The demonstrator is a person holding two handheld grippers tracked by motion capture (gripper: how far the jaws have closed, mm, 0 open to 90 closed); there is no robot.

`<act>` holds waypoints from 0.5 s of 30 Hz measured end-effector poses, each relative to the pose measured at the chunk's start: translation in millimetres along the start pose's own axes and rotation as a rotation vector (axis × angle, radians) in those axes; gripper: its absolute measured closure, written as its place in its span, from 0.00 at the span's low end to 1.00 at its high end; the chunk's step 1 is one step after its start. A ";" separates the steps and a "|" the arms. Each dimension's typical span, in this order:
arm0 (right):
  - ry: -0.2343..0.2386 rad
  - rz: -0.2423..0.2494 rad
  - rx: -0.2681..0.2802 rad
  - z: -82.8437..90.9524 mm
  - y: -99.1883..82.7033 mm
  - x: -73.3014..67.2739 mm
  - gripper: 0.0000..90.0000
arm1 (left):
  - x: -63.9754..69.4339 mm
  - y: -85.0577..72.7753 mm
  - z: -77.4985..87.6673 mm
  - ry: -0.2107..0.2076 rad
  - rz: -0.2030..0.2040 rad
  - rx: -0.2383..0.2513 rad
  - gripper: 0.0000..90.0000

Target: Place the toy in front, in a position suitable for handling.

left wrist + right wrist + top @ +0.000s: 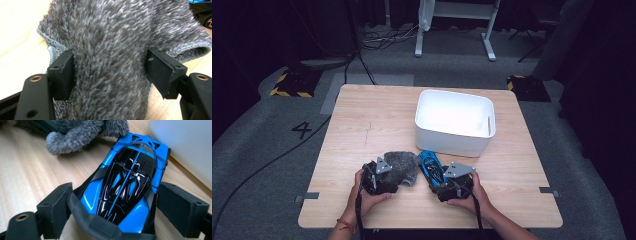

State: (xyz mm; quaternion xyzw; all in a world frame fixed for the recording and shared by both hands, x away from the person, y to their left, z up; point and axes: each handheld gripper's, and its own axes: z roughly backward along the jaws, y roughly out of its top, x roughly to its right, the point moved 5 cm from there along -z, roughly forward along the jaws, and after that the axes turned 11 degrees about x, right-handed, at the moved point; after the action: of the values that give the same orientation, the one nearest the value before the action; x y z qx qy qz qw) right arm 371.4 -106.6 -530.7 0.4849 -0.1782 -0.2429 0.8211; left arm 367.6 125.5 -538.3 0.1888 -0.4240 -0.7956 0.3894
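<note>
I see the light wooden table carrying a white bin, a grey fuzzy cloth and a blue toy car just before it.

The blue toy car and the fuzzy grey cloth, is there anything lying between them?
Nothing: in the right gripper view, bare pale wooden table separates the shiny blue and black toy car from the fuzzy grey cloth.

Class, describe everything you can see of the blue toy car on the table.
The blue toy car looks like glossy plastic, with a black cockpit, a thin blue centre stripe and a dark end wing. It sits upright on the wooden table, between the right tool's jaws. Its far end lies close to the white bin and the grey fuzzy cloth.
</note>
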 end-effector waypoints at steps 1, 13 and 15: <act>-0.004 -0.002 -0.005 -1.1 -0.7 0.3 0.15 | 0.0 0.0 0.0 0.000 -0.001 0.000 0.31; 0.067 0.066 -0.055 10.9 -4.8 15.9 0.22 | 0.5 0.3 -0.2 -0.002 -0.009 0.004 0.32; 0.076 0.067 -0.058 13.9 -5.9 20.0 0.23 | 0.5 0.3 -0.2 -0.003 -0.008 0.004 0.32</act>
State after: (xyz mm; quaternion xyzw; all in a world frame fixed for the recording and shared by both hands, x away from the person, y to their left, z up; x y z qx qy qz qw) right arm 379.1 -130.3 -528.3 0.4634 -0.1558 -0.2019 0.8487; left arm 367.6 125.0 -538.2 0.1902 -0.4252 -0.7965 0.3855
